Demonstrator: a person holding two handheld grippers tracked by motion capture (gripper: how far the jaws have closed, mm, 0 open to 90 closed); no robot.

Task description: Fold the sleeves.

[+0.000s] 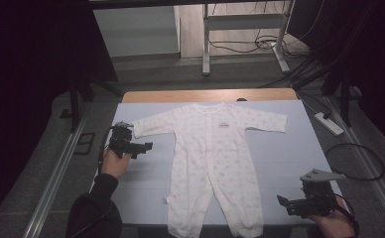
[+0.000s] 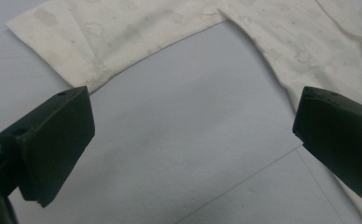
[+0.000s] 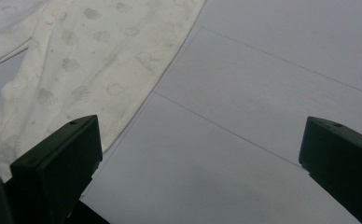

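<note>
Baby onesie (image 1: 213, 163) is laid out flat in the middle of the table (image 1: 280, 158), sleeves out to both sides, legs pointing toward the person. Left gripper (image 1: 143, 147) sits just beside the left sleeve, w/ fingers (image 2: 53, 140) wide apart, nothing in them. Right gripper (image 1: 285, 203) is near the front right corner, apart from the leg hem; fingers (image 3: 58, 172) wide too, empty.

Dim room, grey floor (image 1: 146, 69), white desk legs (image 1: 206, 44), tangled cables (image 1: 240, 47) beyond.
</note>
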